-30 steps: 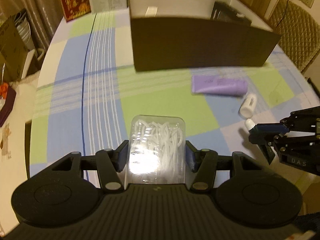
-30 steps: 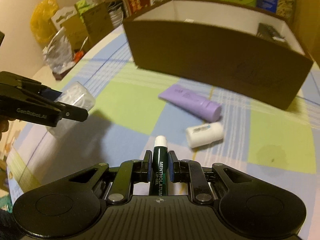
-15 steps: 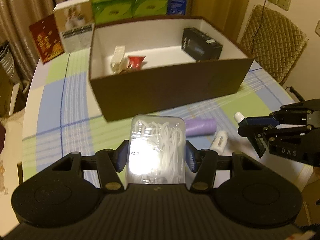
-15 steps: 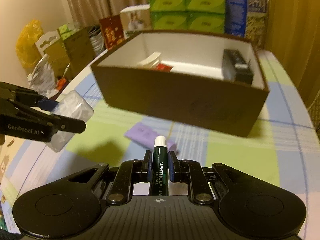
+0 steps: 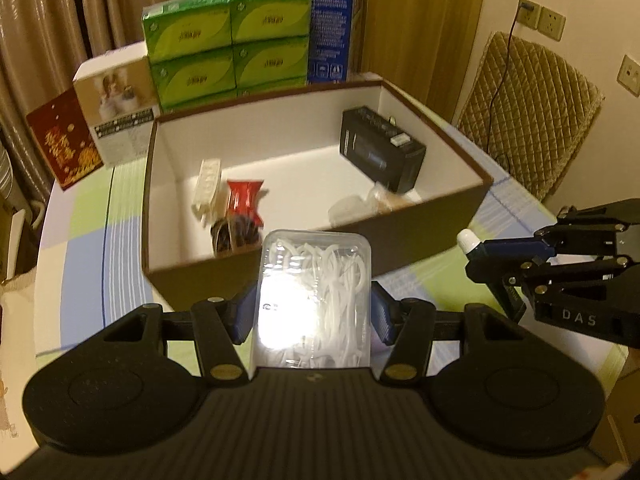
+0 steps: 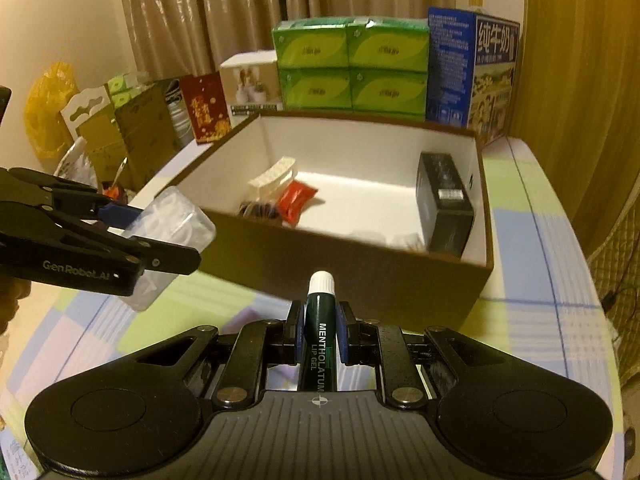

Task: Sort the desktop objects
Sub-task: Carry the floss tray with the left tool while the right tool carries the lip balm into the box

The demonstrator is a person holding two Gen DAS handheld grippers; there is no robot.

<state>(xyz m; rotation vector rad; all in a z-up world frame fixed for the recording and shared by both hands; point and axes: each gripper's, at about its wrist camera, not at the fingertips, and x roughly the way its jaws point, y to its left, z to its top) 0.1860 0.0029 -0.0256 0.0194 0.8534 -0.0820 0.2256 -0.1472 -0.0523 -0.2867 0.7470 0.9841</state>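
Observation:
My left gripper [image 5: 314, 314] is shut on a clear plastic box of white floss picks [image 5: 316, 296], held in the air just in front of the brown storage box [image 5: 400, 256]. It also shows in the right wrist view [image 6: 172, 236]. My right gripper [image 6: 319, 330] is shut on a dark green lip gel tube with a white cap [image 6: 320, 332], raised before the box's near wall [image 6: 360, 276]. The tube's cap shows in the left wrist view [image 5: 470, 240]. The box holds a black device [image 5: 380, 154], a red packet [image 5: 246, 200] and a white item [image 5: 208, 184].
Green tissue packs [image 5: 228, 44], a blue carton [image 5: 330, 24] and other boxes stand behind the storage box. A purple tube [image 6: 244, 316] lies on the checked tablecloth below my right gripper. A quilted chair [image 5: 528, 112] stands at the right.
Both grippers have risen with their objects and moved toward the brown box, whose inside now shows. The purple tube and white bottle on the cloth have dropped mostly out of view.

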